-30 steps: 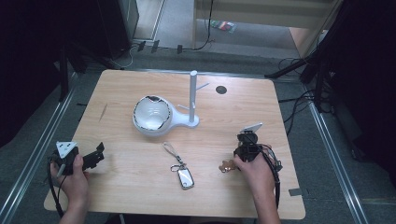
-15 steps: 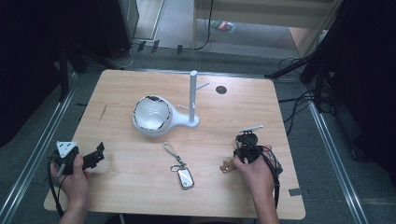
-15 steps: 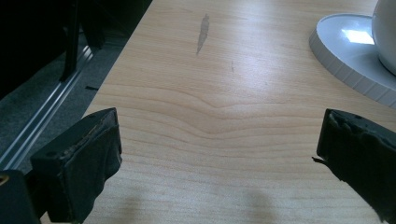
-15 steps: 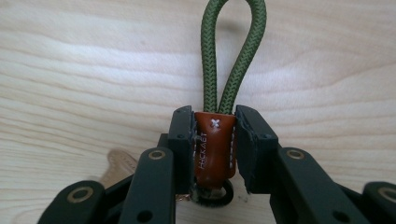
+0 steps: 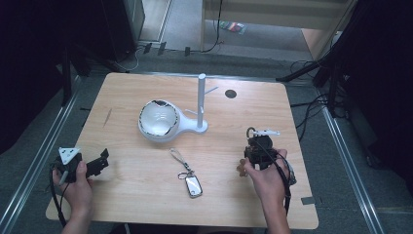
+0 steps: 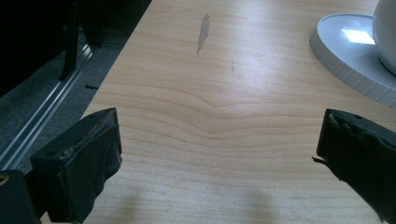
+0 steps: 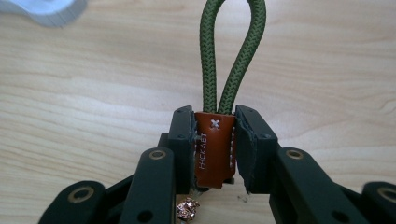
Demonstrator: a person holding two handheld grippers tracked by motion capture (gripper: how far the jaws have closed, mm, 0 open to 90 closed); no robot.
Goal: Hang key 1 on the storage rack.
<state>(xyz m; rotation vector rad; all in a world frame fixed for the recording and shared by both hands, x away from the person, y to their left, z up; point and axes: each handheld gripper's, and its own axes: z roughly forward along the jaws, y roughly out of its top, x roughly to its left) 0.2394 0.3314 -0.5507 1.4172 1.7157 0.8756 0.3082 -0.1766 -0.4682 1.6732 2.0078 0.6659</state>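
Claw around cord keyring's leather tab

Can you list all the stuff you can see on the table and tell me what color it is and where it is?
keychain: 1, green cord loop with brown leather tab, clamped in the right gripper
car key fob: 1, silver and dark, with strap, table's near middle
stand: 1, white post with bowl-shaped tray, table's middle
table: 1, light wood
round hole: 1, dark, table's far side
left gripper: 1, black, jaws wide apart, near left of the table
right gripper: 1, black, near right of the table
hands: 2, one on each gripper
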